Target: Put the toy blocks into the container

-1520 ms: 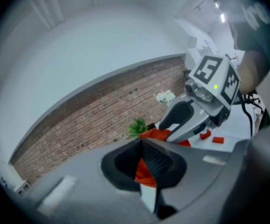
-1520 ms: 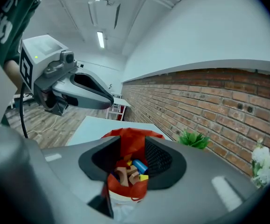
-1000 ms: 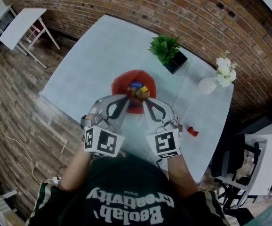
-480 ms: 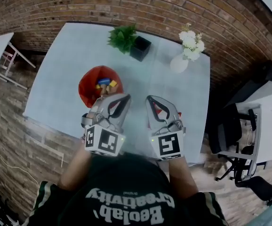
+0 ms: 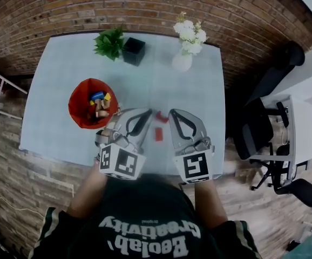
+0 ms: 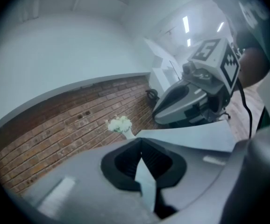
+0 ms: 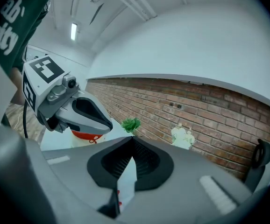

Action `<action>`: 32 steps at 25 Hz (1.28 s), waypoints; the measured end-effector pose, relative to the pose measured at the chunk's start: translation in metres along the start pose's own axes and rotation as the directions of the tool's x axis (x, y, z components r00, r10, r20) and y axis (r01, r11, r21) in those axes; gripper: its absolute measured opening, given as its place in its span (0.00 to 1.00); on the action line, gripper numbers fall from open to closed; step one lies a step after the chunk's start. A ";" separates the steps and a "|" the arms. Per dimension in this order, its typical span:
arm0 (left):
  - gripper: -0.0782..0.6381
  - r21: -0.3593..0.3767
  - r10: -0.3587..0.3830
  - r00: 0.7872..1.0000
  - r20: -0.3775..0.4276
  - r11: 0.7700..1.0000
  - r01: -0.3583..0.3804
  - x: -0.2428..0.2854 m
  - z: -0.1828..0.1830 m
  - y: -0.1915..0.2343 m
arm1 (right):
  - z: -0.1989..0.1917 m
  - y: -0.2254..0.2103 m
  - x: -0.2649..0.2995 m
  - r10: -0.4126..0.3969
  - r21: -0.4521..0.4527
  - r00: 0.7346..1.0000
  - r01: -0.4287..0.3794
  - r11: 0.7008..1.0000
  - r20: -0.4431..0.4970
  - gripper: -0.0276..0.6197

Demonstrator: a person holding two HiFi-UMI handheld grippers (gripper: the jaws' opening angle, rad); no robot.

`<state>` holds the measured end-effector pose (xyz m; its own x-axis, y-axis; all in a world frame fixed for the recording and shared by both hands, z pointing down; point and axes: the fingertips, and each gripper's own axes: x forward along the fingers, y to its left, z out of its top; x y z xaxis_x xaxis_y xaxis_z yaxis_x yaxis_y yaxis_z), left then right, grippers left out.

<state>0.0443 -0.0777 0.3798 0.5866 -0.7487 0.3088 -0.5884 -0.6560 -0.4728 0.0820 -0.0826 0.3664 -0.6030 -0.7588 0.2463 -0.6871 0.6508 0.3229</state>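
Ahead of the left gripper and the right gripper, the pale blue-grey rectangular tabletop lies bare up to its far edge along the red brick wall. Both grippers are held side by side over the table's near edge, marker cubes toward the person. Each has its jaws closed together with nothing between them.

A small red oblong toy block lies loose on the table between the two grippers. A red curved piece lies just beyond it, between their tips. Left of the left gripper, near it, stands the round red soft container with several coloured toy blocks inside.

Farther ahead and left, a green leafy plant sits in a black square pot. A white vase of white flowers stands ahead of the right gripper by the far edge. Right of the right gripper, past the table's side edge, is a black office chair.

The grippers cover part of the near edge. The blocks in the container are too small to tell apart by shape.
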 end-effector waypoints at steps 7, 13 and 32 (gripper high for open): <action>0.11 -0.011 -0.009 1.000 -0.014 1.000 0.009 0.002 -0.008 -0.007 | -0.023 0.022 0.008 0.149 -0.051 0.985 -0.154 0.987 -0.091 0.05; 0.11 -0.045 -0.004 1.000 -0.029 0.999 0.003 -0.002 -0.020 -0.021 | -0.093 0.078 0.015 0.432 -0.218 0.812 -0.538 0.814 -0.393 0.20; 0.11 -0.148 -0.018 0.997 -0.069 0.989 0.008 -0.011 -0.055 -0.039 | -0.268 0.137 0.042 0.464 -0.100 0.344 -0.876 0.472 -0.816 0.45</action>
<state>0.0304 -0.0490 0.4403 0.5573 -0.7414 0.3737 -0.6597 -0.6687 -0.3429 0.0711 -0.0325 0.6656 -0.1954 0.0205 0.9805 0.2443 0.9693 0.0284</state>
